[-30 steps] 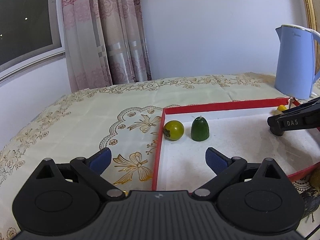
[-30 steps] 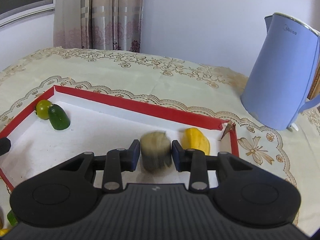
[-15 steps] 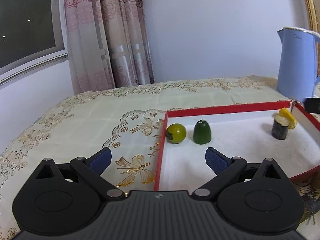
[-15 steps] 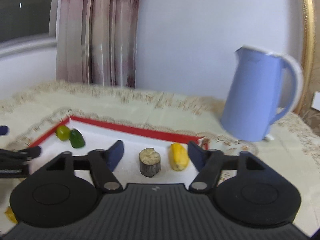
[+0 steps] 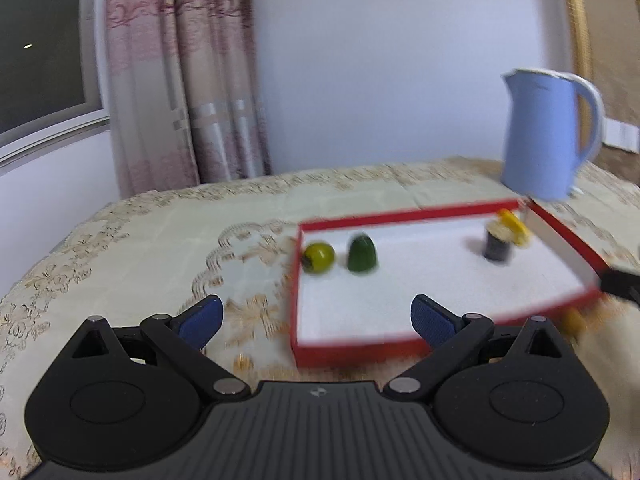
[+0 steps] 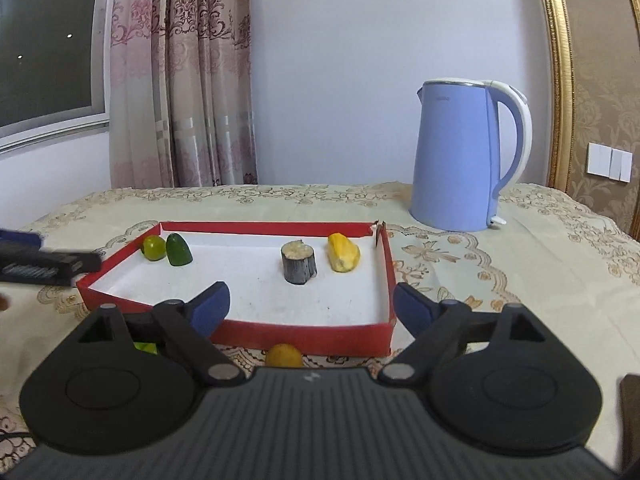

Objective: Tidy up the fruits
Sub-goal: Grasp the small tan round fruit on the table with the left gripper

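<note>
red tray [image 6: 372, 326] ahead of the right gripper [image 6: 311, 303] held four fruits. an orange fruit [image 6: 284, 356] lay outside, just beneath it. right and left gripper [image 5: 316, 317] both gaped wide, empty. sorting judged partly done.

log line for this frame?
left: open, empty | right: open, empty | tray: four fruits inside | orange fruit: outside, front

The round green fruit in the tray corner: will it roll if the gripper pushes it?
Probably yes: the round green fruit looks ball-shaped. The red tray wall and the dark green piece beside it may stop it.
</note>
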